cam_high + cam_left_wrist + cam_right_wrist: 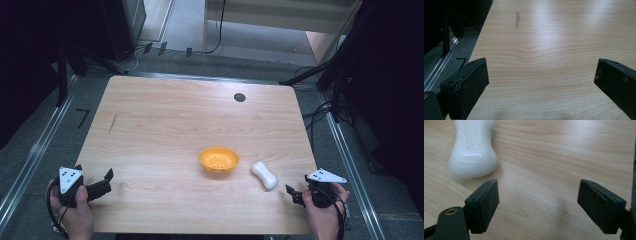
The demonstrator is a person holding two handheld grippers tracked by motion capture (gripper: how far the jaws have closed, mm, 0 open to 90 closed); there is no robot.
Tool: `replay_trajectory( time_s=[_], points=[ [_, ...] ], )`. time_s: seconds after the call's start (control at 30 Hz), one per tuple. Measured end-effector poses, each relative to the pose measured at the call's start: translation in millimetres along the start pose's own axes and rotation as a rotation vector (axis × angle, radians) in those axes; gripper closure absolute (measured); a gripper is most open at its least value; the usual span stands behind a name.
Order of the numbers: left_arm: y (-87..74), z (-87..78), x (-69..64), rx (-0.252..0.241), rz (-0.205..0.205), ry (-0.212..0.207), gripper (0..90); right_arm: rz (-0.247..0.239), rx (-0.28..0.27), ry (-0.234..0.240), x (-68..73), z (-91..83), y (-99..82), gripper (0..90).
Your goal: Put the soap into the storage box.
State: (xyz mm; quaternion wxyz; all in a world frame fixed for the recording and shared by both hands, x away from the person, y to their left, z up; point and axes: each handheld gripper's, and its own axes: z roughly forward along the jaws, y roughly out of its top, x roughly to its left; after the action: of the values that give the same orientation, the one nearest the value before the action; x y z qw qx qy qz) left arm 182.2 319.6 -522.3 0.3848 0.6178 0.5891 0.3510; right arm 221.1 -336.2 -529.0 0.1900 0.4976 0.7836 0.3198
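A white bar of soap (264, 175) lies on the wooden table (165, 125), just right of a small orange bowl (218, 159). My right gripper (296, 194) is held near the table's front right corner, a short way right of the soap and not touching it. In the right gripper view the jaws of this gripper (537, 202) stand open over bare wood, with the soap (472, 150) lying beyond the left jaw. My left gripper (104, 181) rests at the front left edge, open, and between its wide jaws (541, 77) there is nothing but tabletop.
A dark round hole (239, 97) marks the table's far side. Metal rails (35, 150) run along the floor on both sides, and cables (320, 112) trail at the right. A dark streak (517, 18) stains the wood at the far left.
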Motion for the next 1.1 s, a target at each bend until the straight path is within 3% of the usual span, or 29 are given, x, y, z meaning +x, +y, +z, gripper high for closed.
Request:
replay_trajectory(
  time_s=[0.7,1.1],
  points=[
    [-0.2,-0.4,2.3,-0.005,-0.021,-0.011,0.0,0.006,0.145,0.01,7.3,7.9,26.8,18.0],
    [-0.3,-0.6,2.1,-0.007,-0.019,-0.014,0.0,-0.001,0.161,0.028,10.4,11.1,41.5,17.8]
  ],
)
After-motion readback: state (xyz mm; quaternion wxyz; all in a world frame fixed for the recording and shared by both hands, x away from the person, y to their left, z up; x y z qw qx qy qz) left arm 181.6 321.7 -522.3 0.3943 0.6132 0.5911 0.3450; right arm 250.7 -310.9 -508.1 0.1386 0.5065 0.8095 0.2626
